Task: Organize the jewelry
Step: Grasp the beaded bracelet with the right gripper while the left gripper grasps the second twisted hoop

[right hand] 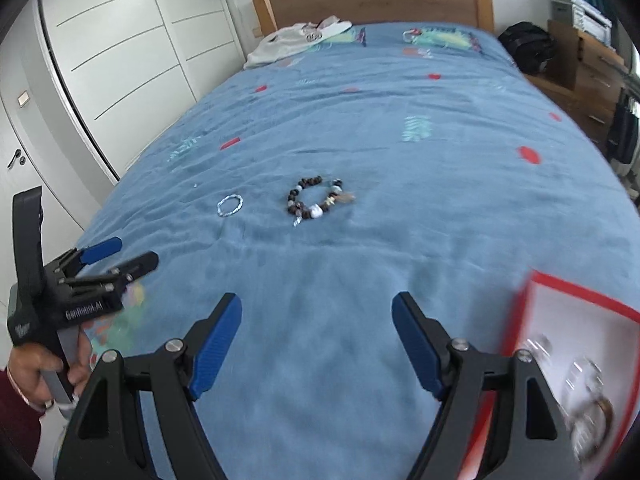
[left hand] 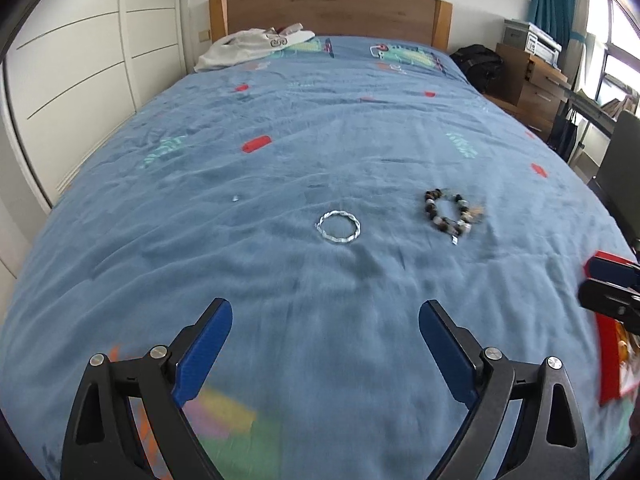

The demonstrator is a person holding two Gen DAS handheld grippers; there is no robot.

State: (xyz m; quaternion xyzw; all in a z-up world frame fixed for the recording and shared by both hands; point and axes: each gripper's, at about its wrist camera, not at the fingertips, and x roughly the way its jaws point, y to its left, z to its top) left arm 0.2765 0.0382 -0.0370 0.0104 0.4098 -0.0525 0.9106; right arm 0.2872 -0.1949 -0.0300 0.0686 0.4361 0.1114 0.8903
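A silver twisted bracelet (left hand: pixel 338 227) (right hand: pixel 229 205) lies on the blue bedspread, with a dark beaded bracelet (left hand: pixel 450 212) (right hand: pixel 316 201) to its right. My left gripper (left hand: pixel 325 322) hovers open over bare cloth, short of the silver bracelet; it also shows at the left of the right wrist view (right hand: pixel 130 254). My right gripper (right hand: pixel 317 312) is open too, nothing between its blue pads, short of the beaded bracelet. A red-rimmed white box (right hand: pixel 576 320) (left hand: pixel 608 364) with blurred jewelry inside sits at the near right. A tiny shiny piece (left hand: pixel 235 198) lies left of the silver bracelet.
The bedspread (left hand: pixel 320 140) covers a wide bed with a wooden headboard (left hand: pixel 332 12). White clothing (left hand: pixel 252 46) lies near the pillows. White wardrobe doors (right hand: pixel 120 52) stand at the left; a black bag (left hand: pixel 478 62) and wooden drawers (left hand: pixel 532 80) at the right. A hand (right hand: pixel 44 368) holds the left gripper.
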